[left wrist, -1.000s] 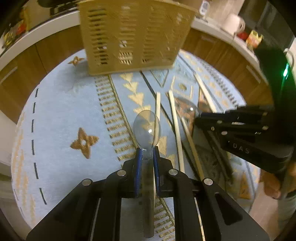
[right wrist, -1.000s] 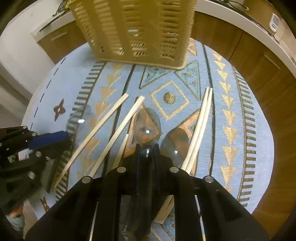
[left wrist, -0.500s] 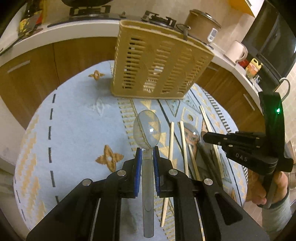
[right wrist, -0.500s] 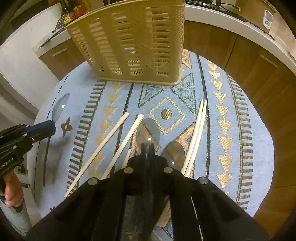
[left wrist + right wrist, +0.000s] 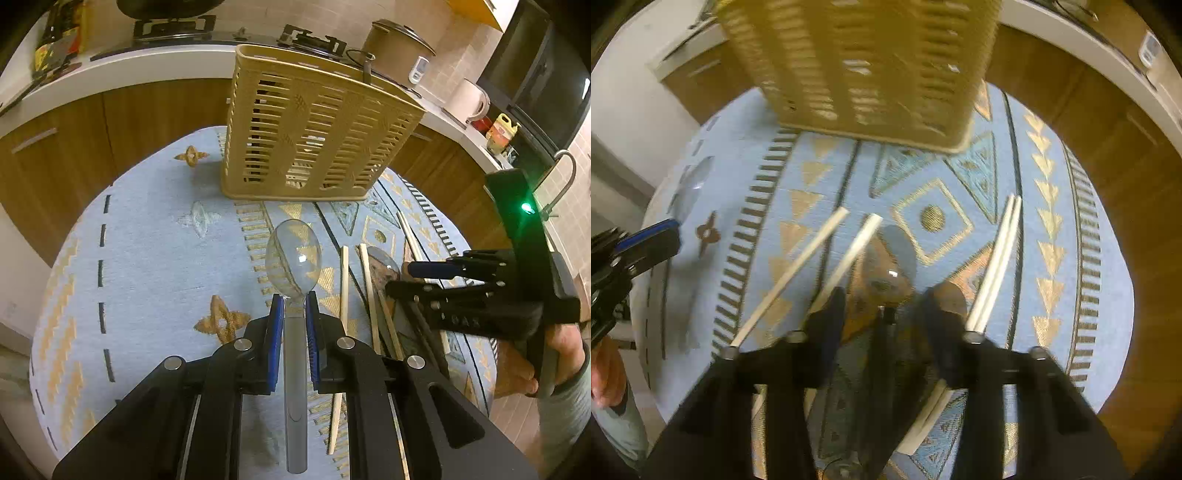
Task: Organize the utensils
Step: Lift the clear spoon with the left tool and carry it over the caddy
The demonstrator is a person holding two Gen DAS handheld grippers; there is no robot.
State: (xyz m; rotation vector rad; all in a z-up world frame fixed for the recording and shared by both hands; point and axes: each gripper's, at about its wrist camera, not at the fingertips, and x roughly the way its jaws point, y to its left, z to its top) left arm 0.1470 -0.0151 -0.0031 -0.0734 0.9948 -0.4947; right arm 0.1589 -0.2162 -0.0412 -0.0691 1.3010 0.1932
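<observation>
- My left fingers (image 5: pixel 294 310) are clamped on the neck of a clear plastic spoon (image 5: pixel 293 258); its bowl sticks out ahead of the pads and its handle runs straight back between them, so the long axis lies along my pointing line, aimed at the basket.
- My right fingers (image 5: pixel 882 314) have just been opening and now stand apart; a second clear spoon (image 5: pixel 886 269) lies on the cloth between them, its bowl ahead, its stem running back under the rig; the view is blurred, but the pads do not seem to press on it.
- Outward from the right fingers: loose chopsticks (image 5: pixel 798 269) slant off to one side, a close pair (image 5: pixel 1001 258) to the other, all flat on the patterned blue cloth (image 5: pixel 147 258) covering the desk.
- The slatted beige utensil basket (image 5: pixel 314 136) stands upright at the far edge of the cloth, beyond both spoons.
- I judge the left hand is the one ready to deliver; its spoon is lifted clear and already lined up with the basket; the move turns on raising it above the rim and tipping it in.
</observation>
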